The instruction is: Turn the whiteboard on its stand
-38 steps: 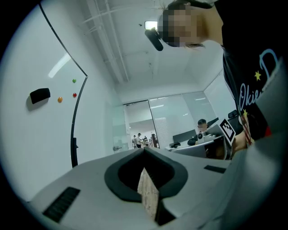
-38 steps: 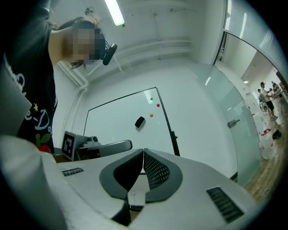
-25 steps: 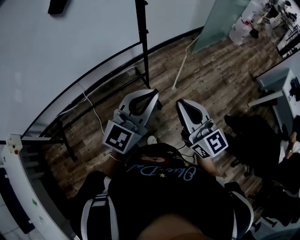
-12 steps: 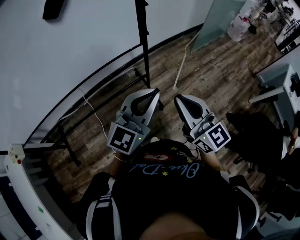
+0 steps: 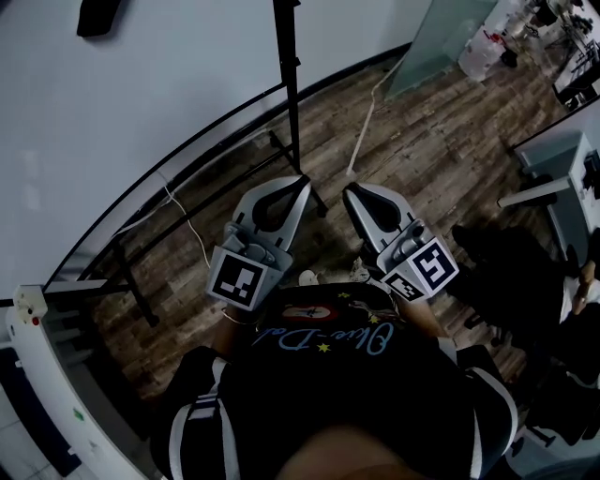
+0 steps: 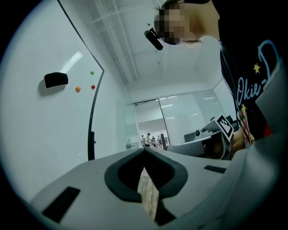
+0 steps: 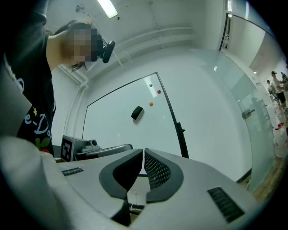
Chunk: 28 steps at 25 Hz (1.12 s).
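The whiteboard (image 5: 112,112) is a big white panel in a black frame, at the upper left of the head view. A black eraser (image 5: 98,16) sticks to it. Its black stand pole (image 5: 289,84) rises just beyond my grippers. My left gripper (image 5: 302,180) and right gripper (image 5: 347,192) are held side by side, both pointing at the stand and short of it. In the left gripper view, the left gripper (image 6: 144,149) has its tips together and nothing between them. The right gripper (image 7: 144,151) shows only a hairline slit and holds nothing. Whiteboard (image 7: 121,121) and pole (image 7: 181,134) lie ahead of it.
The stand's black base bars (image 5: 131,281) run along the wood floor under the board. A white cable (image 5: 361,131) trails across the floor. A glass partition (image 5: 441,42) stands at the back right, with a grey desk (image 5: 562,169) and a dark chair (image 5: 506,272) on the right. White equipment (image 5: 37,375) is at the lower left.
Both grippers have edged a little forward toward the stand pole. Their jaws look the same as before.
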{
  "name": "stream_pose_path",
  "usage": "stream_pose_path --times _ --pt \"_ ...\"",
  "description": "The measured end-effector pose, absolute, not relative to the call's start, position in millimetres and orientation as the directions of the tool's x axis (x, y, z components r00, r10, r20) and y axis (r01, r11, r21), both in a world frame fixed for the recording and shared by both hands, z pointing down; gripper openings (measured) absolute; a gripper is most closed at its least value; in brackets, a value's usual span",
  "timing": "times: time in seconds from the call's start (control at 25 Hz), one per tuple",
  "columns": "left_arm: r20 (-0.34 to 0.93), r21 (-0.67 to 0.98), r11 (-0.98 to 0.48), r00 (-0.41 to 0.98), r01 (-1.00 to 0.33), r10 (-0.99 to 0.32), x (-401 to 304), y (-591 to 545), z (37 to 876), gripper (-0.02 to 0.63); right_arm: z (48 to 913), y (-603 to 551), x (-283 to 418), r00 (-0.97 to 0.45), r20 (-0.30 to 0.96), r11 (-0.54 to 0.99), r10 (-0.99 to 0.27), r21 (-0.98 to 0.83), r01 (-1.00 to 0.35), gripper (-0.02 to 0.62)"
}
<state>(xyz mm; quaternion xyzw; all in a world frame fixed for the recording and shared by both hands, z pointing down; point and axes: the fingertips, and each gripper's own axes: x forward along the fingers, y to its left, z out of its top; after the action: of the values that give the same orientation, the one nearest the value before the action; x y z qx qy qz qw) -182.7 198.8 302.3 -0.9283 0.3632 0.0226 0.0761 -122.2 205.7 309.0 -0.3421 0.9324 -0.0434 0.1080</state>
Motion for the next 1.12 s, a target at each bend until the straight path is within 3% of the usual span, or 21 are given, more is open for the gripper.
stream_pose_path --times 1.12 --pt "-0.063 -0.167 -0.562 0.577 -0.81 -0.814 -112 111 293 0.017 305 103 -53 -0.868 -0.208 0.89 -0.452 -0.177 -0.421 0.051"
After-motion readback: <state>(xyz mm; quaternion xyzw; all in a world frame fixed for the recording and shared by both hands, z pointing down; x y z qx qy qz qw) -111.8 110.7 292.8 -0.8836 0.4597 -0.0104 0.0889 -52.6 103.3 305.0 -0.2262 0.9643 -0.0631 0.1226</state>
